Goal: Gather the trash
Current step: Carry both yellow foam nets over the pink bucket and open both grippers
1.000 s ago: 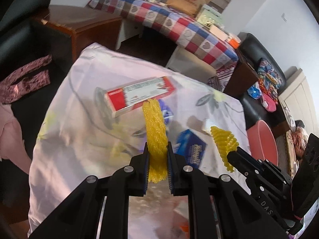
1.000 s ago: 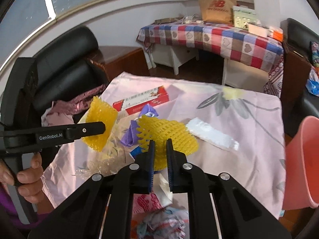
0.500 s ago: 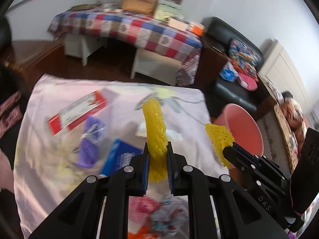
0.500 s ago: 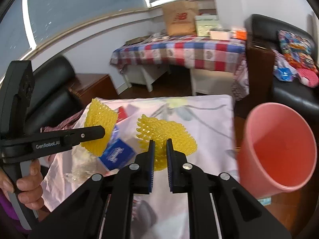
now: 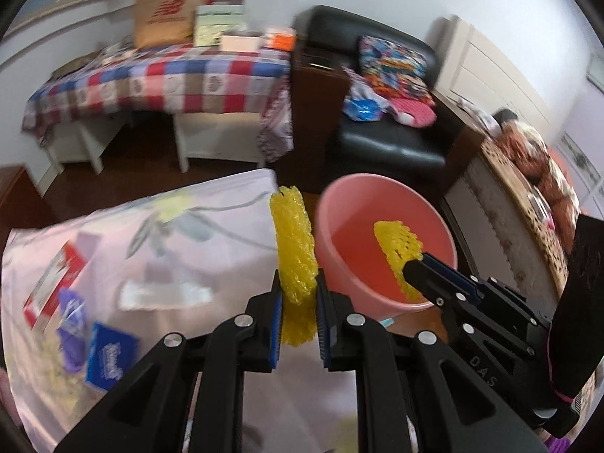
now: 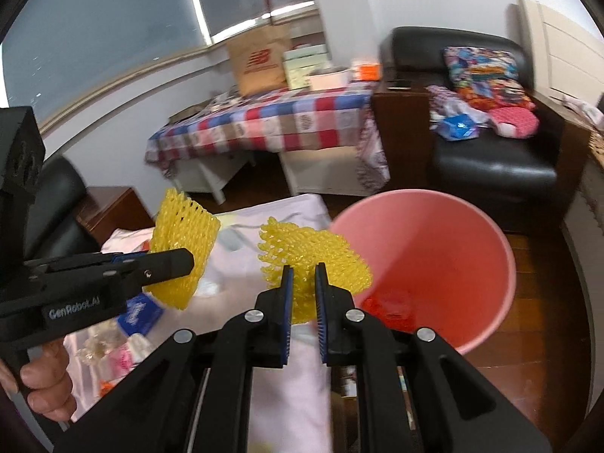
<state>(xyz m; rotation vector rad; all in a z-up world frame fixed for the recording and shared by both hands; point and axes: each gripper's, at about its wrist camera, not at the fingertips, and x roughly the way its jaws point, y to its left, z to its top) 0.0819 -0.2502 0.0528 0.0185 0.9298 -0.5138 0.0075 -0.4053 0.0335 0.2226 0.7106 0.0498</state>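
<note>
Yellow foam fruit net (image 5: 294, 249) stands clamped in the left gripper (image 5: 298, 315), its top toward 12 o'clock, beside the pink bin (image 5: 381, 188) at 2 o'clock. A second yellow foam net (image 6: 313, 256) is pinched in the right gripper (image 6: 302, 315), bin rim at 3 o'clock. Litter on the floral tablecloth (image 5: 211, 222) is blurred.

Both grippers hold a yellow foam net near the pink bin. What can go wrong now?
The left gripper holds its yellow foam net beside the pink bin, above the table's edge; released there, it would likely miss. The right gripper has its net only at the rim.
</note>
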